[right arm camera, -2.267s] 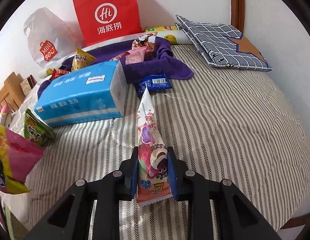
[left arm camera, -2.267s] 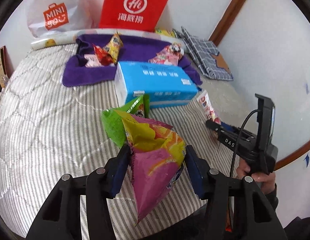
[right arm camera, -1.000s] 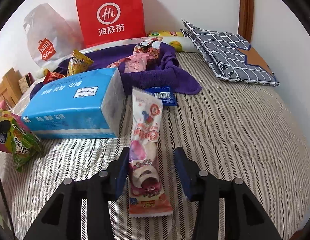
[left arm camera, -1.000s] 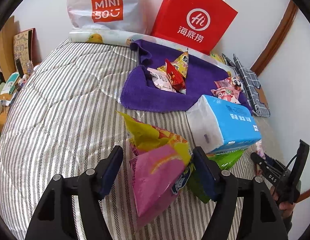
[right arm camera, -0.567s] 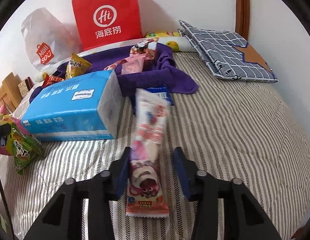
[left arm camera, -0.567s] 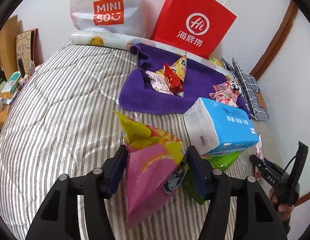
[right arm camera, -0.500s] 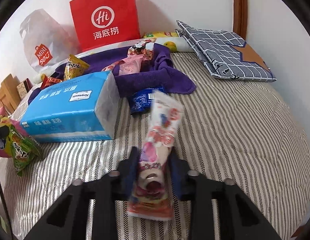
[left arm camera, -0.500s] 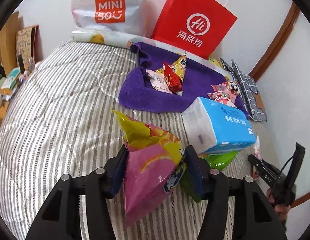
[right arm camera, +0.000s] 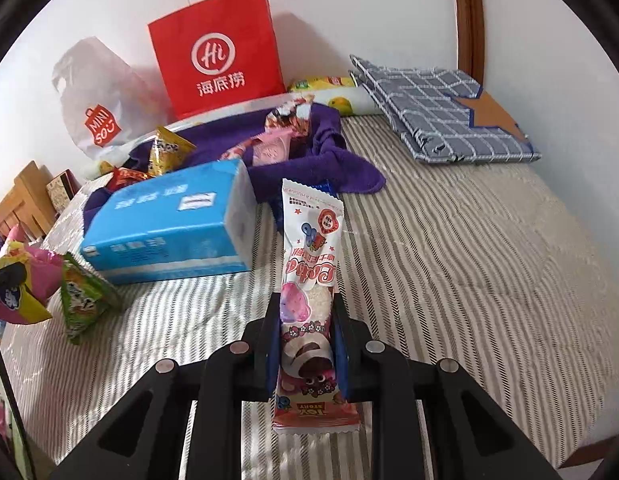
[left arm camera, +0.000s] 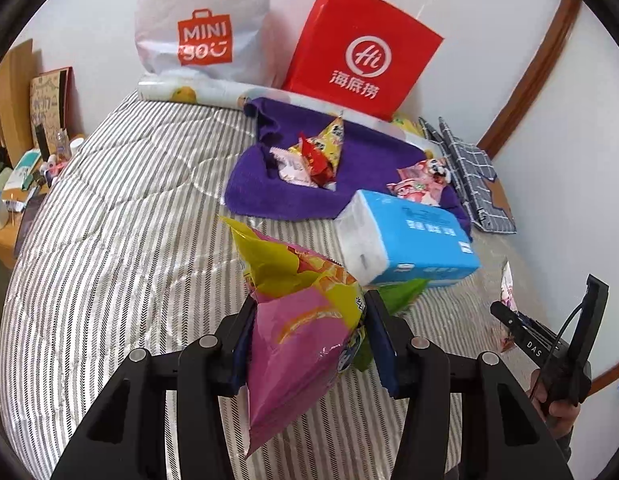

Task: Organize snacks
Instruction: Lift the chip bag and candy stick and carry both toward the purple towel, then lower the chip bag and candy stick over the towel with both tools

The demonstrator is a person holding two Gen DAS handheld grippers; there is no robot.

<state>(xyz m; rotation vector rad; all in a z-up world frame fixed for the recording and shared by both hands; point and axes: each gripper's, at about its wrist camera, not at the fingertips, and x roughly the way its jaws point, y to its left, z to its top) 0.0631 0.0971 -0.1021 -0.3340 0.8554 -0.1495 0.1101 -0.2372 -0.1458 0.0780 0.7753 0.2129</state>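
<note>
While hidden from the right wrist, a hand shows left.

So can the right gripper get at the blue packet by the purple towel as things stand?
Probably not yet: the right gripper is shut on the pink snack bar, whose raised end hides most of the blue packet.

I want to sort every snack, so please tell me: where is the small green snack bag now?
In the right wrist view the green snack bag lies on the striped bed cover at the left, just in front of the blue tissue pack.
</note>
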